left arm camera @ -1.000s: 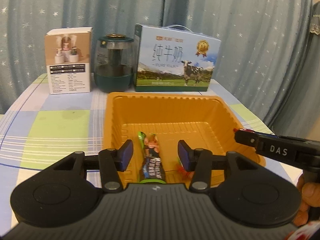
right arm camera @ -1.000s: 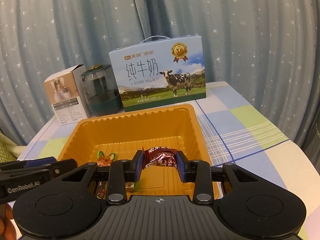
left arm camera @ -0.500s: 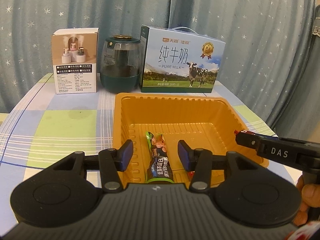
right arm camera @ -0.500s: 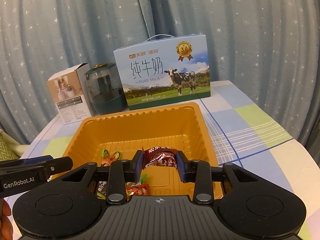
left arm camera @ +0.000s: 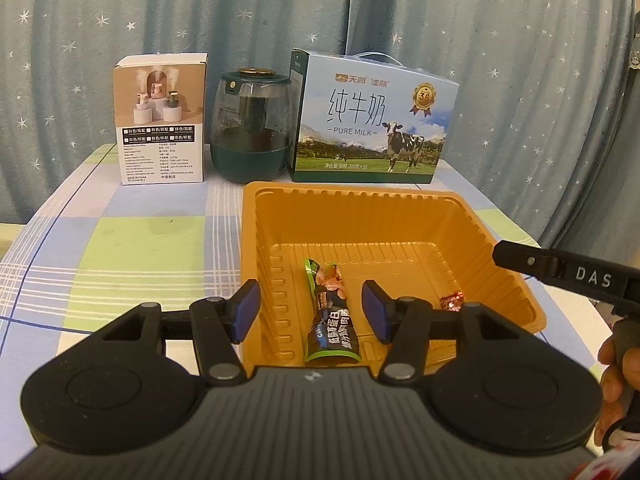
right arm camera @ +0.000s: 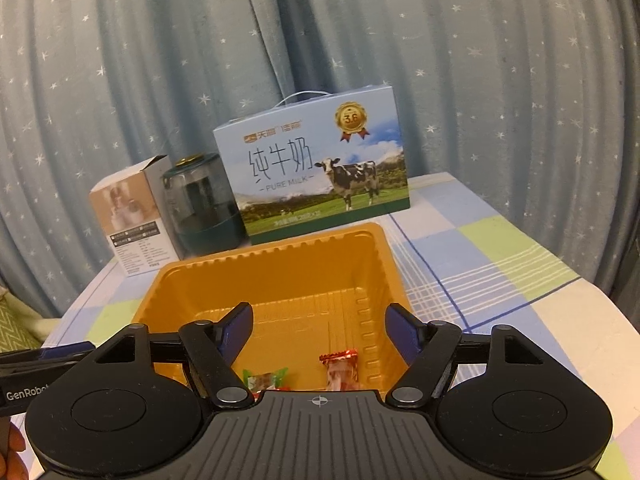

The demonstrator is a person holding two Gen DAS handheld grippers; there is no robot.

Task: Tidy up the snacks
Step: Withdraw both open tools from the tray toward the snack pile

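An orange plastic tray (left arm camera: 360, 216) (right arm camera: 272, 280) sits on the checked tablecloth. In it lies a green and black snack bar (left arm camera: 330, 320) between my left fingers, and a red wrapped snack (left arm camera: 451, 302) to its right. My left gripper (left arm camera: 311, 308) is open and empty above the tray's near edge. My right gripper (right arm camera: 319, 330) is open and empty over the tray. Below it lie the red wrapped snack (right arm camera: 340, 370) and a green-ended candy (right arm camera: 264, 380). The right gripper's body (left arm camera: 560, 274) shows at the right of the left wrist view.
A milk carton box (left arm camera: 372, 120) (right arm camera: 316, 176), a dark green jar (left arm camera: 250, 126) (right arm camera: 204, 204) and a white product box (left arm camera: 162, 120) (right arm camera: 132, 216) stand in a row behind the tray. Starred curtains hang behind. The table edge curves at the right (right arm camera: 600, 312).
My right gripper has opened and let go of the red wrapped snack, which now lies in the tray. Both grippers have drawn back and up a little.
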